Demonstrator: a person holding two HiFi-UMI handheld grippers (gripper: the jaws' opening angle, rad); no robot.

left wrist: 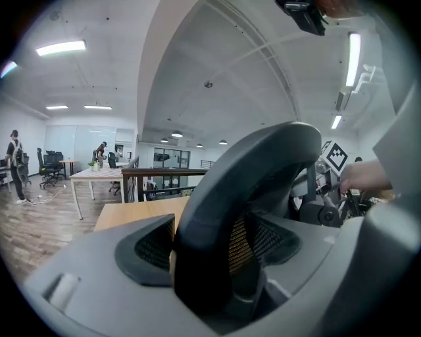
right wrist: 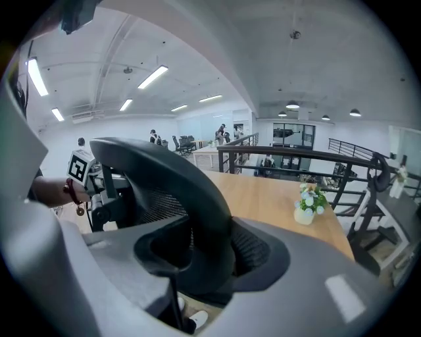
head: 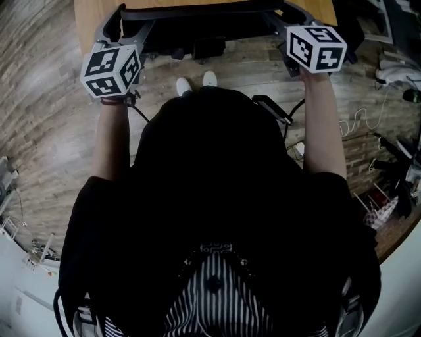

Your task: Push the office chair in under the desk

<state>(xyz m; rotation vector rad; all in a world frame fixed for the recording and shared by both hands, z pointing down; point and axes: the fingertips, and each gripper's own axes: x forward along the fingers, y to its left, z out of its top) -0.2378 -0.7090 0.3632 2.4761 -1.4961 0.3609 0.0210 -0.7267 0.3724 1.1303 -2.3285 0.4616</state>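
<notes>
Black fabric of the person's top [head: 210, 197] fills the near view, with bare arms reaching out to 11 and 1 o'clock. Up there the left gripper [head: 113, 26] and right gripper [head: 294, 20] each clamp a top corner of the black mesh-backed office chair [head: 197, 16]. It sits at 12 o'clock, back rail right at the edge of the light wooden tabletop [head: 89, 20].

Left gripper view: the fingers [left wrist: 79, 289] hold the thick curved grey frame, spread fairly wide around it. Right gripper view, same story: fingers [right wrist: 342, 276] closed on the other corner, a small white pot of flowers [right wrist: 306, 209] on the tabletop beyond. White shoes [head: 195, 82] stand on the plank floor [head: 52, 131] just behind the chair.

My read: the push is in hand and looks near its end. Next call is a straight, even shove toward 12 o'clock, both sides together so the chair doesn't swivel, then let go.
</notes>
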